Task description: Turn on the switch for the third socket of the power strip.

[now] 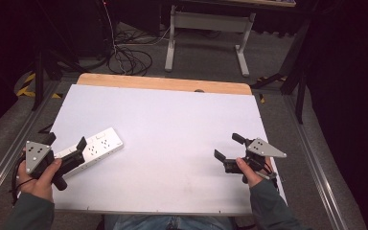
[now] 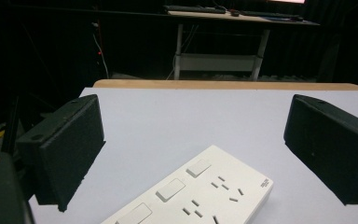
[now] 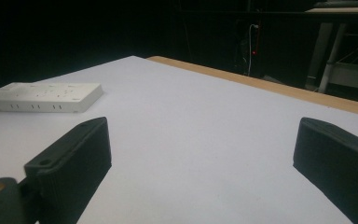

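Note:
A white power strip (image 1: 96, 146) lies at an angle on the left part of the white table top (image 1: 172, 115). My left gripper (image 1: 66, 142) straddles its near end with the jaws wide open. In the left gripper view the power strip (image 2: 200, 193) runs up between and below the black pads (image 2: 70, 144), and neither pad touches it. My right gripper (image 1: 228, 146) is held open near the right edge of the table, with nothing between its jaws. In the right gripper view the power strip (image 3: 42, 97) lies far off at the left, beyond the open right gripper (image 3: 205, 140).
A strip of bare wood (image 1: 163, 84) shows along the far edge of the table. Behind it stand a grey desk frame (image 1: 206, 28) and a tangle of cables on the floor (image 1: 124, 60). Metal rails (image 1: 9, 148) run along both sides of the table.

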Demonstrator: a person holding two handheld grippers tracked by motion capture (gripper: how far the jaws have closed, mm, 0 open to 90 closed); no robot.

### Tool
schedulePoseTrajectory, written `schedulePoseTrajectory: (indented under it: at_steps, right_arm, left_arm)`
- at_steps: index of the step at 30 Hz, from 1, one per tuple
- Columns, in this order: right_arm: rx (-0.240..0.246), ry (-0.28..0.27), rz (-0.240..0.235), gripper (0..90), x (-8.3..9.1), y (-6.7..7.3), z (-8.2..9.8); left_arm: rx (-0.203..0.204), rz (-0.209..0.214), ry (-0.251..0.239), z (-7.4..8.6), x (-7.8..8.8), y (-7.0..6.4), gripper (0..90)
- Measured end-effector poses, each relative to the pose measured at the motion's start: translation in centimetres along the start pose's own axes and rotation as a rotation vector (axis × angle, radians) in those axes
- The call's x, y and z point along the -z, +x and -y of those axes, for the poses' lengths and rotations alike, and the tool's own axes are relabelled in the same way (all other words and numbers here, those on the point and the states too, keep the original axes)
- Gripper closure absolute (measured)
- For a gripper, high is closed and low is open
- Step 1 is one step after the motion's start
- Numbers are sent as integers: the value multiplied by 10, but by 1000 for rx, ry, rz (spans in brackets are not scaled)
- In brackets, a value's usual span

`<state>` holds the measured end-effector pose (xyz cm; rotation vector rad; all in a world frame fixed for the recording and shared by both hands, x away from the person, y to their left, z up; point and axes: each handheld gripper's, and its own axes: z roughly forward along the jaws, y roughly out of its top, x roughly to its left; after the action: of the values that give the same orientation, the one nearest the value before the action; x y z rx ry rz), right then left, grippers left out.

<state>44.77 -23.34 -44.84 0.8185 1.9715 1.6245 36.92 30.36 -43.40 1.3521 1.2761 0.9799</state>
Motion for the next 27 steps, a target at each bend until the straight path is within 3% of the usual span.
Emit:
schedulePoseTrajectory:
  at_steps: [11, 18, 22, 27]
  right_arm:
    - [4, 26, -7, 45, -2, 1, 1]
    - [-2, 27, -6, 45, -1, 0, 1]
    - [0, 28, -5, 45, -1, 0, 1]
    - [4, 26, -8, 45, -1, 0, 1]
  left_arm:
    - [3, -4, 4, 0, 0, -1, 58]
    - [-24, 4, -31, -2, 1, -3, 76]
    - [-29, -14, -43, -3, 1, -3, 110]
    - [3, -52, -40, -4, 1, -2, 183]
